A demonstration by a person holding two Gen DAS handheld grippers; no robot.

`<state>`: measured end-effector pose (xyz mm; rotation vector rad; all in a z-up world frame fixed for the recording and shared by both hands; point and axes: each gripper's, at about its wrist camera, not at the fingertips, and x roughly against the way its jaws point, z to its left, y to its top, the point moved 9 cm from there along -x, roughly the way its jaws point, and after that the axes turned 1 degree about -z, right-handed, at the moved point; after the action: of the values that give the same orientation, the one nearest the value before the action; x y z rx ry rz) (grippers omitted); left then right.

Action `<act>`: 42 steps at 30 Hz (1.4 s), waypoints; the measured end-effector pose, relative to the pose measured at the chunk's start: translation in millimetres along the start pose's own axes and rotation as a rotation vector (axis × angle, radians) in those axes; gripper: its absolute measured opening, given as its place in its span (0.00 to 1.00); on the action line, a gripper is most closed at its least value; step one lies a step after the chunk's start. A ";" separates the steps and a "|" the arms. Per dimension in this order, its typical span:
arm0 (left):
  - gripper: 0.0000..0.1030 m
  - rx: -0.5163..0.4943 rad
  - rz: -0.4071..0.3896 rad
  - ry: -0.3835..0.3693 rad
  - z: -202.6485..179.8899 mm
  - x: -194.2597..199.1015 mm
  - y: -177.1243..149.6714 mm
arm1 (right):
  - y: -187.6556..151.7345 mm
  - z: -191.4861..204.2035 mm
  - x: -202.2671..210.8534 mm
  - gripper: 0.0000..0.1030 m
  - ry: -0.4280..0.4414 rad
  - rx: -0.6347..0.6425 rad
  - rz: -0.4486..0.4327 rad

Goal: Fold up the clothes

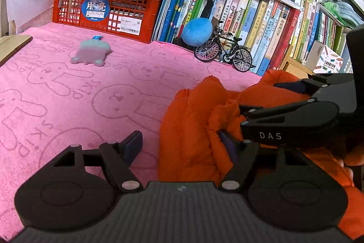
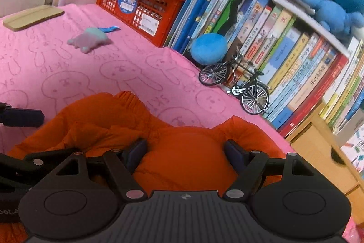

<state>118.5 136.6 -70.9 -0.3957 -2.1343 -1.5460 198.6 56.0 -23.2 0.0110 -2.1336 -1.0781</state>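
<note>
A crumpled orange garment [image 1: 193, 129] lies on the pink rabbit-print towel [image 1: 79, 95], at the right of the left wrist view. My left gripper [image 1: 182, 147] is open at the garment's left edge. Its right finger [image 1: 229, 148] presses into a fold and its left finger [image 1: 134, 145] stands over bare towel. The right gripper's black housing [image 1: 295, 120], marked DAS, reaches in from the right over the cloth. In the right wrist view my right gripper [image 2: 186, 150] is open, with a bulge of the orange garment [image 2: 182, 147] between its fingers. The left gripper's finger [image 2: 22, 117] shows at the left edge.
A red crate [image 1: 109, 13] under stacked papers and a row of books [image 1: 261, 22] line the back. A model bicycle [image 1: 225, 51] and a blue plush ball [image 1: 196, 31] stand at the towel's far edge. A small grey-mint plush toy [image 1: 91, 52] and a wooden board [image 2: 34, 17] lie far left.
</note>
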 end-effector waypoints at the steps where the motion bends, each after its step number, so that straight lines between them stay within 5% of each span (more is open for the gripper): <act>1: 0.71 -0.001 0.000 0.001 -0.1 -0.1 0.0 | -0.8 0.1 -0.8 0.74 0.002 -0.005 -0.002; 14: 0.73 0.004 -0.002 -0.006 0.4 -1.1 -0.1 | 21.2 -19.5 38.9 0.80 -0.046 -0.029 -0.127; 22: 0.73 0.011 -0.004 -0.009 1.0 -1.5 0.0 | 12.4 -70.3 29.8 0.83 -0.064 -0.260 -0.080; 34: 0.73 0.016 -0.005 -0.007 0.5 -1.5 0.5 | -6.3 -49.2 -16.5 0.89 -0.013 -0.271 0.077; 42: 0.74 0.016 -0.004 -0.012 1.2 -1.4 0.8 | 2.8 -68.3 32.8 0.88 -0.035 -0.348 -0.108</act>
<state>119.9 138.0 -71.3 -0.3957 -2.1565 -1.5317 217.3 0.1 24.6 -0.0578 -1.9670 -1.5104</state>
